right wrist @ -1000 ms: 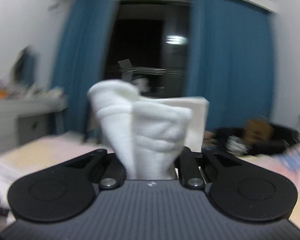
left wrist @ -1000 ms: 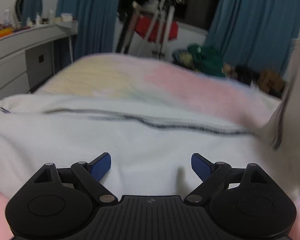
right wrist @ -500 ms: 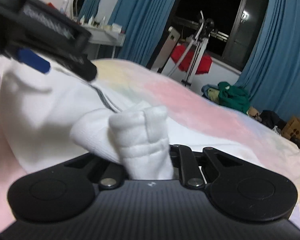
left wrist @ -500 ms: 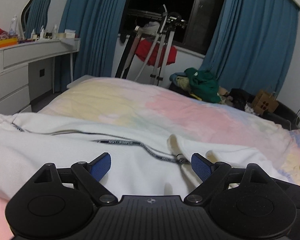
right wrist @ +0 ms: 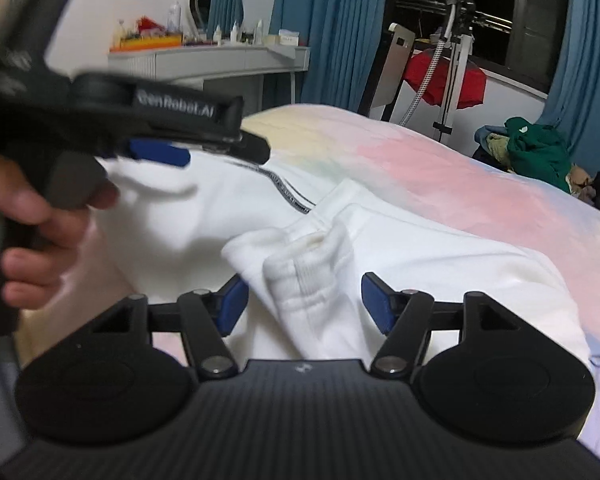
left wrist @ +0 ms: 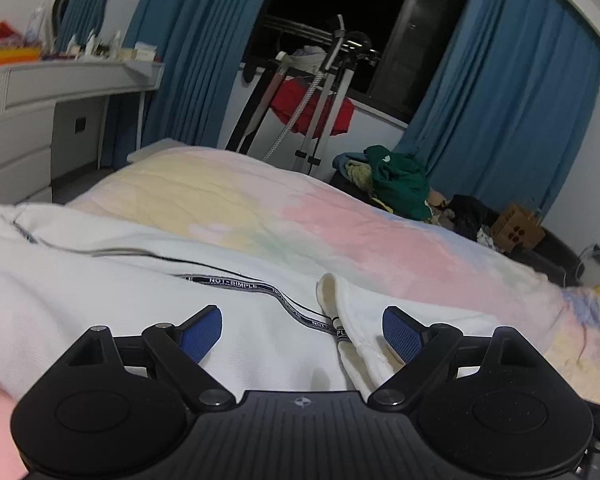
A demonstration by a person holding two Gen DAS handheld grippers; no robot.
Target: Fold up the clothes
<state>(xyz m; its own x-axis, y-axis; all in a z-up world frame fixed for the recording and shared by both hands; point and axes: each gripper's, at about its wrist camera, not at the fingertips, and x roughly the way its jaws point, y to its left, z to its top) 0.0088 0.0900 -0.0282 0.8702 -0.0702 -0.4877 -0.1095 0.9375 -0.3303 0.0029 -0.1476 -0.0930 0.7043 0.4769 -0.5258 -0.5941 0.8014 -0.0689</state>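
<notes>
- At the far left of the right wrist view, the person's hand (right wrist: pixel 40 216) grips the handle of the left gripper (right wrist: pixel 204 148); half a second ago that gripper sat higher and nearer the upper left corner, and it is now lower, over the cloth.
- The left gripper (left wrist: pixel 302 330), seen in its own view, has its blue pads (left wrist: pixel 202 332) spread wide with nothing between them, just as in both earlier frames.
- The white garment (left wrist: pixel 100 304) lies spread on the pastel bedspread (left wrist: pixel 340 232), its black lettered band (left wrist: pixel 236 284) running across the middle; a second ago the view was blurred and a raised piece of cloth hung at the right edge, now the cloth is flat.
- The right gripper (right wrist: pixel 300 300) now has its jaws parted; half a second ago they were clamped on the ribbed cuff (right wrist: pixel 304 280), which now sits loose between them, bunched on the garment.
- Behind, a red cloth (right wrist: pixel 444 84) hangs on a rack beside the blue curtains (right wrist: pixel 332 28).
</notes>
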